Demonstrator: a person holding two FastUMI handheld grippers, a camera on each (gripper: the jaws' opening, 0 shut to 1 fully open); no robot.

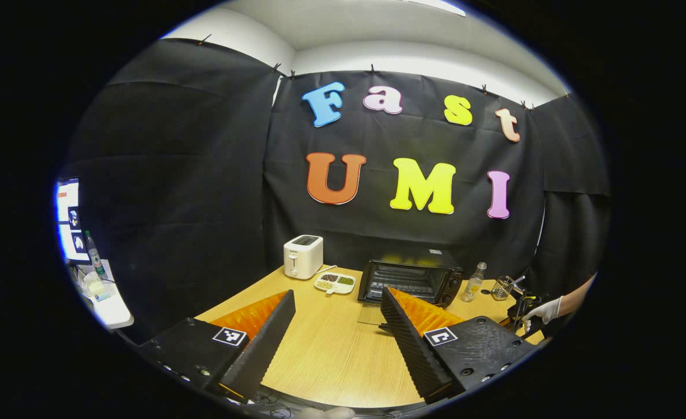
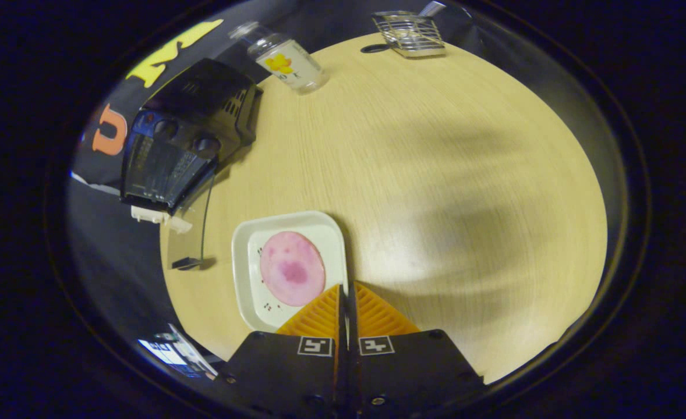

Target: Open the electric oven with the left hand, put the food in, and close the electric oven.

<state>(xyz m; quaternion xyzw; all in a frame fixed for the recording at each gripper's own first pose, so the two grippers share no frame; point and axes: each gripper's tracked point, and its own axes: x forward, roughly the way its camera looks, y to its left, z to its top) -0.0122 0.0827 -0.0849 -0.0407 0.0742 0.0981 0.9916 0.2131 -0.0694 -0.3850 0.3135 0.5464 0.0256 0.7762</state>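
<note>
Electric oven [image 1: 410, 281] stands at the back of the tabletop [image 1: 331, 343], its glass door [image 1: 372, 315] already down flat. The white plate [image 2: 250, 256] with the pink food slice [image 2: 292, 267] lies well in front of it. The right claw [image 2: 346, 297] is pinched narrow at the plate's rim; the left claw [image 1: 337, 308] hangs wide, holding nothing. Judged next: carry the plate level and clear the door's edge. Whether the rim is truly clamped is hard to tell.
</note>
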